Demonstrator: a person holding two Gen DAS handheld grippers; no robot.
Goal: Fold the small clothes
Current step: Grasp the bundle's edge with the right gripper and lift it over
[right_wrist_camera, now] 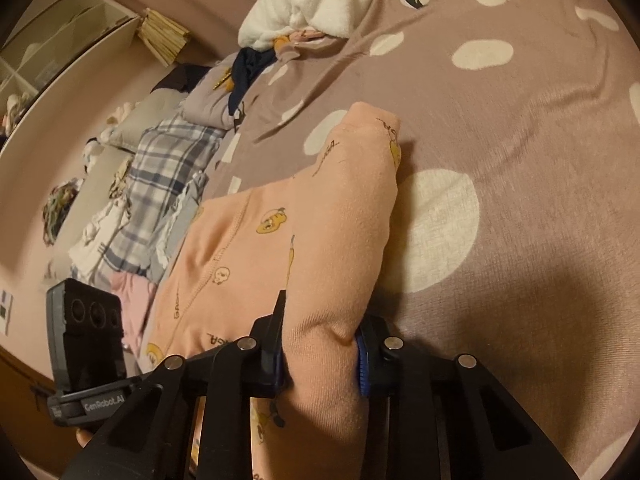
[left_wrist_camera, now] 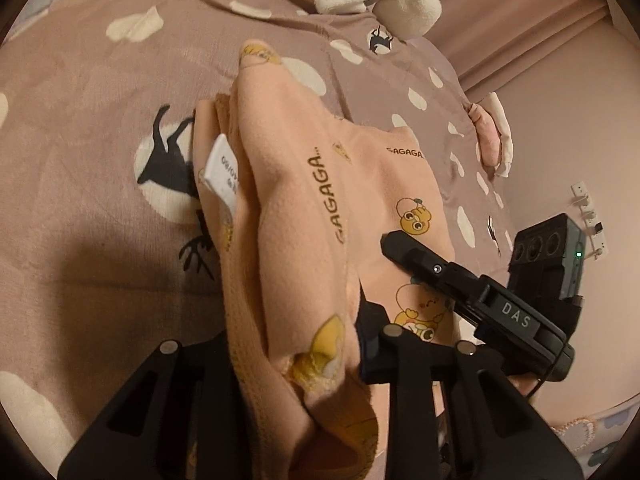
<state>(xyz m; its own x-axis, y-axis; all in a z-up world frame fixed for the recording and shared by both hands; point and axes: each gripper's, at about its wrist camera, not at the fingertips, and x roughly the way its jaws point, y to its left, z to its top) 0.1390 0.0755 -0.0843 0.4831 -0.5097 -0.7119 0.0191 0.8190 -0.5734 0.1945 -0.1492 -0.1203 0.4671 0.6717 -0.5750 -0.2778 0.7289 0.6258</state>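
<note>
Both grippers clamp a peach garment (left_wrist_camera: 304,216) on a mauve bedspread (left_wrist_camera: 100,80) printed with cream spots and dark deer. In the left wrist view the left gripper (left_wrist_camera: 320,344) is largely buried: cloth drapes over its left finger, so only the right finger (left_wrist_camera: 374,344) shows, pressed against a thick fold. In the right wrist view the right gripper (right_wrist_camera: 320,356) stands at a narrow gap, its blue-edged pads pinching a rolled edge of the same garment, which runs from 6 o'clock toward 12 o'clock across the bedspread.

The garment's lower end is cut off by the bottom edge of both views. Its print repeats "GAGAGA..." among yellow cartoon figures; a white sewn-in tag (left_wrist_camera: 220,172) at 9 o'clock carries small print too blurred to read. The right gripper's body, seen from the left wrist at 4 o'clock, bears "DAS"; the left gripper's body, in the right wrist view at 8 o'clock, reads "GenRobot.AI".

A white fleece item (right_wrist_camera: 304,4) lies at 12 o'clock in the right wrist view. A plaid cloth (right_wrist_camera: 168,168) and other heaped laundry, hard to tell apart, line the bed's edge at 9 o'clock, with shelving (right_wrist_camera: 60,40) at 10 o'clock.
</note>
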